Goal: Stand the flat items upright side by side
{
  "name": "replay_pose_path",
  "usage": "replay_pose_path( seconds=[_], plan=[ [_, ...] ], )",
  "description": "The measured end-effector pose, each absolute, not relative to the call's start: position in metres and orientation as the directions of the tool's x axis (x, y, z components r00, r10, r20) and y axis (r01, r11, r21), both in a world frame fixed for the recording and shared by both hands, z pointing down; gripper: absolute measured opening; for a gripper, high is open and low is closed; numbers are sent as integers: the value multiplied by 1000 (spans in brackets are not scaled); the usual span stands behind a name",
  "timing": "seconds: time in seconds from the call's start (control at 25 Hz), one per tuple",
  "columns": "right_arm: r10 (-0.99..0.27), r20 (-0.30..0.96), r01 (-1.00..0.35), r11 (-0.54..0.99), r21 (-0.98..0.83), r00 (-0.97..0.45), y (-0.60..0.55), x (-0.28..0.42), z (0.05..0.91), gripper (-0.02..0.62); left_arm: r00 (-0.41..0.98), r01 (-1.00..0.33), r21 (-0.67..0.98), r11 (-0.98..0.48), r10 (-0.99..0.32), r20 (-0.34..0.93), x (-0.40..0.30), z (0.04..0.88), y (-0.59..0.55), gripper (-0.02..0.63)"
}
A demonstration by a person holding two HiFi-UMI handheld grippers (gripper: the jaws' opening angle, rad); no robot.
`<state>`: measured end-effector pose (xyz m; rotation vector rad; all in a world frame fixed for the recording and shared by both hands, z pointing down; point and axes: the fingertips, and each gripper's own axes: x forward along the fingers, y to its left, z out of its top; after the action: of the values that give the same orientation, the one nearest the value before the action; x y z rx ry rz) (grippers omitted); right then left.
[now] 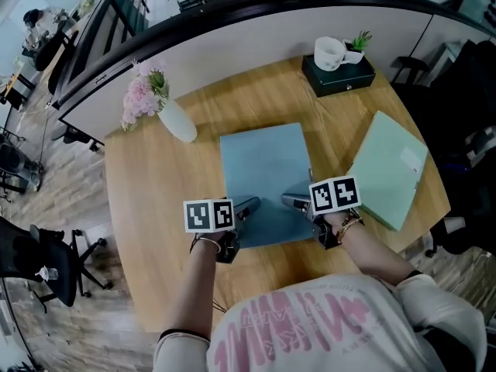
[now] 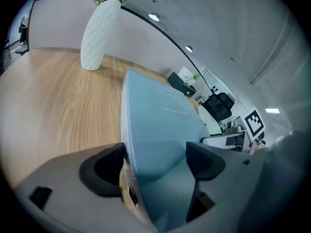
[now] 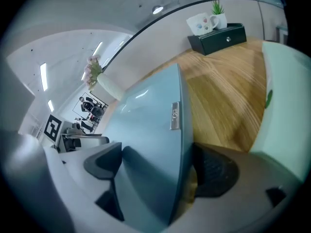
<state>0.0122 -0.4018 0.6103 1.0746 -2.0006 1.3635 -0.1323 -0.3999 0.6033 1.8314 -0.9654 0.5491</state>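
Item: blue folder (image 1: 263, 180), laid flat at centre frame on the tabletop (image 1: 151, 208). Its near corners are straddled by the left tongs (image 1: 246, 209) and the right tongs (image 1: 296, 202), both with jaws spread wide about the folder's edges and no firm pinch yet made. Second item: green folder (image 1: 390, 169), laid flat at right of frame, untouched. Risk noted: if the corners are pinched shallowly or unevenly, the blue folder is judged likely to slip, twist or flop open when tipped upright, and the vase (image 1: 177, 120) at upper left could be struck.
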Motion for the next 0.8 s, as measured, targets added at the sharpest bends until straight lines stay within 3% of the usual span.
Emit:
replay_pose_path(
  seconds=[0.28,0.6,0.8],
  plan=[
    [-262,788,-829,219,-514,-558,-329,1,610,448,567,-824,517,-233,-307,765,-141,602,-325,399],
    [-279,790,-825,345,-448,-545,-303,-20,594,448,544,-839,484,-249,-391,742,-160,588,-285,399],
    [-376,741,-811,437,-389,-557,-307,-33,566,448,512,-859,393,-329,-508,693,-173,560,-286,399]
  ],
)
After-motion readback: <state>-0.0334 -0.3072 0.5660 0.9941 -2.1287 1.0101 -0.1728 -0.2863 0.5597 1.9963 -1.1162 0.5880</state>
